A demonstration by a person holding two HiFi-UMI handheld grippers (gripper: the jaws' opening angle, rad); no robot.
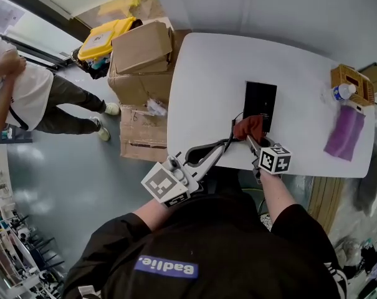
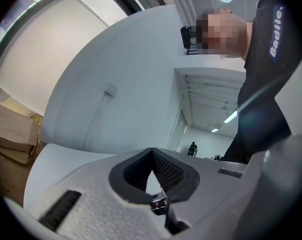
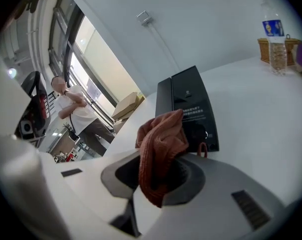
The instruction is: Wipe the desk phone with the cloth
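The black desk phone lies flat on the white table. A rust-red cloth bunches at the phone's near edge, and my right gripper is shut on it. A coiled black cord runs from the phone's left side toward the tips of my left gripper. In the left gripper view those jaws stand shut, pointing at the wall, with nothing showing between them. Whether they touch the cord I cannot tell.
A water bottle and a wicker basket stand at the table's far right, with a purple cloth nearer. Cardboard boxes stack beside the table's left edge. A person stands on the floor at left.
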